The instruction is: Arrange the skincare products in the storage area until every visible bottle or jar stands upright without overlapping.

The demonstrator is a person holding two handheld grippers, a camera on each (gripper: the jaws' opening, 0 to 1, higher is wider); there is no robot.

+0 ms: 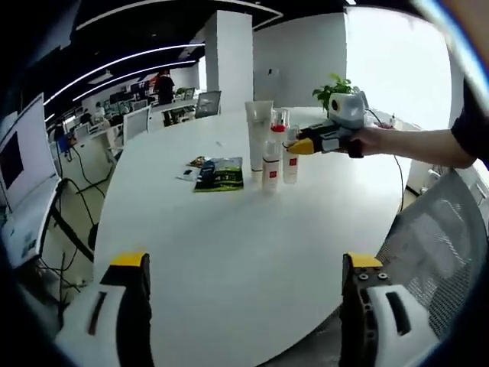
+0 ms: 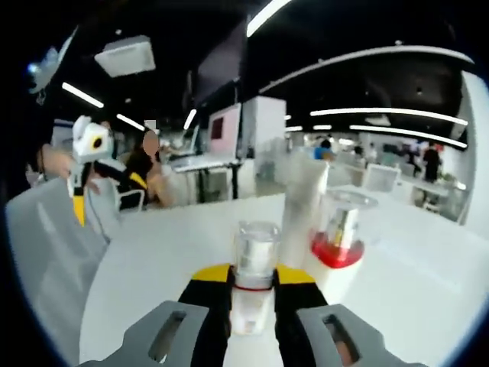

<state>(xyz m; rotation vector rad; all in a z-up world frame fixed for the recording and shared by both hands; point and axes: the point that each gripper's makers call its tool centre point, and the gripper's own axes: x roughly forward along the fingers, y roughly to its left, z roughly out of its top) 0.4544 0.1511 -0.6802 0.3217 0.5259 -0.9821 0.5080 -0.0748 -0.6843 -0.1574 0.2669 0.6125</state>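
The right gripper (image 2: 252,294) clamps a clear-capped bottle (image 2: 254,267) upright on the far side of the white table (image 1: 229,252), beside a red-collared bottle (image 2: 338,252) and tall tube (image 1: 258,134). The left gripper (image 1: 244,298) hovers near, jaws spread wide, holding nothing.

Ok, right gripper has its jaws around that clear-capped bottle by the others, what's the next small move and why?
Probably open the right gripper and back straight off. The clear-capped bottle between its jaws looks upright on the white table, beside the red-collared bottle and the tall white tube, with no overlap visible. Retreat slowly so the jaws don't tip it. The left gripper hangs open, well clear.
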